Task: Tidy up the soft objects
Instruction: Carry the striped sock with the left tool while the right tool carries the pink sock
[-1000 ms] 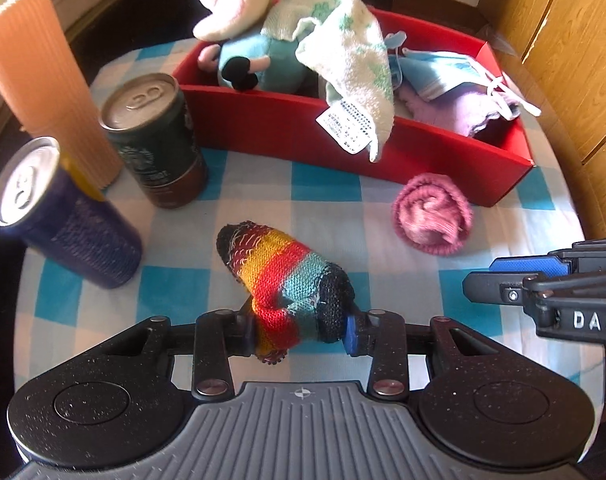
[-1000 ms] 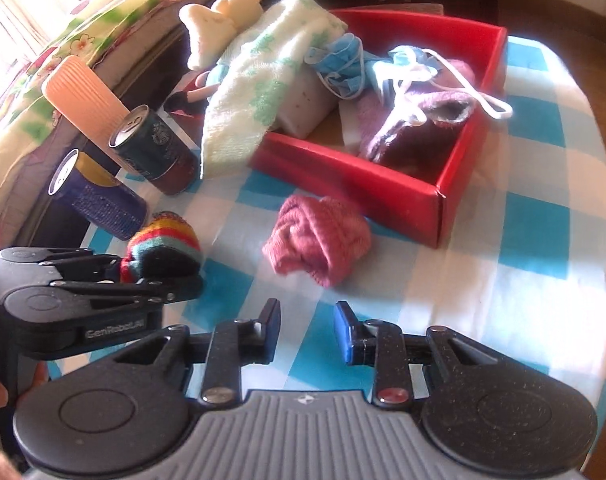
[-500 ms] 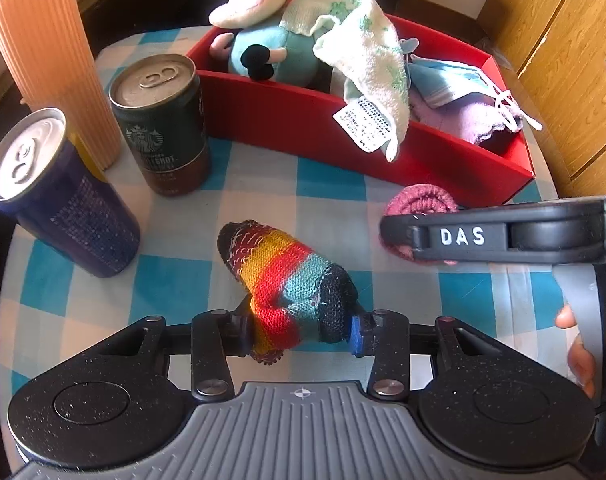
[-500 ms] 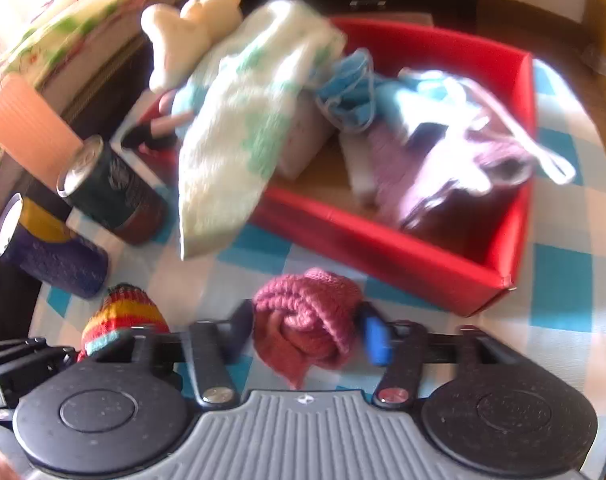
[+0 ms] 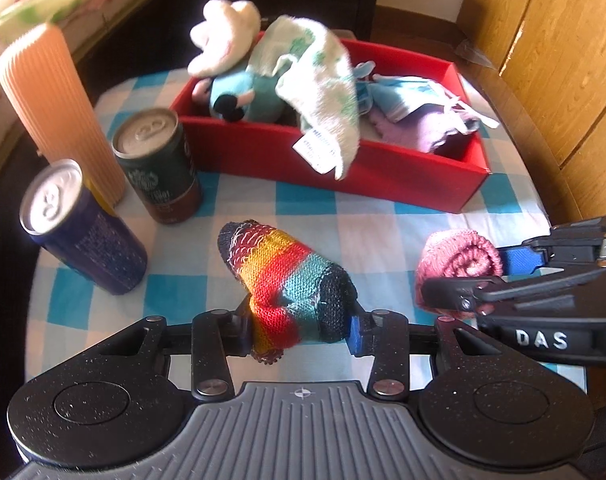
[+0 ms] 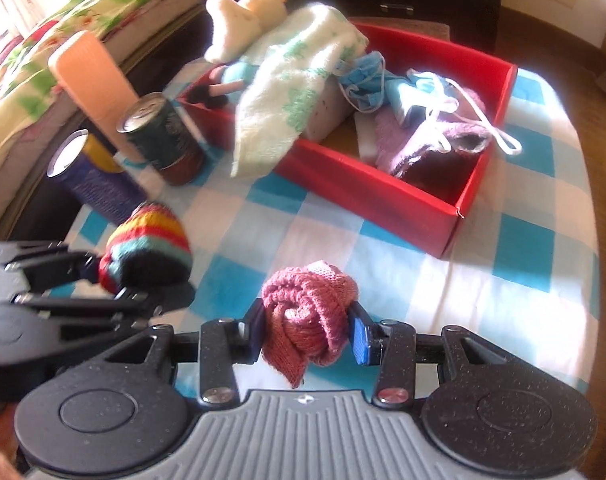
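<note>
My left gripper (image 5: pixel 299 330) is shut on a rainbow-striped knit sock (image 5: pixel 287 280) and holds it above the checked cloth; it also shows in the right wrist view (image 6: pixel 147 248). My right gripper (image 6: pixel 305 330) is shut on a rolled pink knit sock (image 6: pixel 309 316), also seen in the left wrist view (image 5: pixel 459 260). A red box (image 5: pixel 383 176) behind holds a plush toy (image 5: pixel 239 96), a white-green towel (image 5: pixel 323 84), blue masks and purple cloth (image 6: pixel 431 144).
A dark green can (image 5: pixel 159 164), a blue can (image 5: pixel 79 228) and a ribbed orange cylinder (image 5: pixel 55 108) stand left of the box. The round table has a blue-white checked cloth (image 5: pixel 343 216). Wooden cabinets (image 5: pixel 551 60) stand at the right, a bed at the left.
My right gripper moved to the pink sock, closed on it and lifted it back toward the near right. My left gripper kept hold of the rainbow sock.
</note>
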Tool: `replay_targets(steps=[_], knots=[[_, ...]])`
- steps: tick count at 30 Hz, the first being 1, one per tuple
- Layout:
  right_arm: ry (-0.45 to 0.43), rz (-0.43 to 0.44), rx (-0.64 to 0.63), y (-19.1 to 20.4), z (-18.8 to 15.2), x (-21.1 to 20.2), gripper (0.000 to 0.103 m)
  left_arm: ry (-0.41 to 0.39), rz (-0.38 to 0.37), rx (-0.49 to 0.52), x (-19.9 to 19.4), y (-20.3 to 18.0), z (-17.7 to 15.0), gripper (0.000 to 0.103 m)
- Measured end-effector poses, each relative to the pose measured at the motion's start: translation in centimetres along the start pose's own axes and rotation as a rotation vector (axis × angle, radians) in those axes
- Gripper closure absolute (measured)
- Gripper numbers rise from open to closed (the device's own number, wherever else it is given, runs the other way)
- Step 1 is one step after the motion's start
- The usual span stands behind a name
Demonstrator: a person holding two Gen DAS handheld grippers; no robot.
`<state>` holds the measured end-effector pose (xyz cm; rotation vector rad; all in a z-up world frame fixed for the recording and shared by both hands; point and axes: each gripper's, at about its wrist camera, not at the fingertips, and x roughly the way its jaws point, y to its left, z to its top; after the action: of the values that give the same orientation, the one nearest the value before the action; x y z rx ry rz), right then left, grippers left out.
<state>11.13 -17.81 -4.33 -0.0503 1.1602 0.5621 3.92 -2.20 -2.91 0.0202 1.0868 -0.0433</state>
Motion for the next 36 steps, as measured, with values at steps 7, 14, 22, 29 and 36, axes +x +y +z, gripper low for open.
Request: replay_targets(steps=[7,14,22,29,36], knots=[[-0.069,0.012,-0.029,0.8,0.2,-4.3,0.083,-0.061,0.021,0.040,-3.3,-1.5,0.8,0.061],[-0.153,0.009,-0.031,0.9,1.1,-8.0,0.083,-0.142,0.041,0.083,-6.4,-3.2,2.8,0.061],[-0.244,0.002,0.002,-0.3,3.3,-11.4,0.083,-0.214,0.052,0.105,-8.2,-4.7,6.2,0.061],[-0.291,-0.032,0.050,-2.5,6.7,-11.4,0.083,-0.243,0.066,0.103,-6.8,-5.3,10.4,0.061],[-0.269,-0.054,0.135,-6.3,10.9,-6.8,0.083,-0.202,0.046,0.078,-1.0,-5.1,14.9,0.062]])
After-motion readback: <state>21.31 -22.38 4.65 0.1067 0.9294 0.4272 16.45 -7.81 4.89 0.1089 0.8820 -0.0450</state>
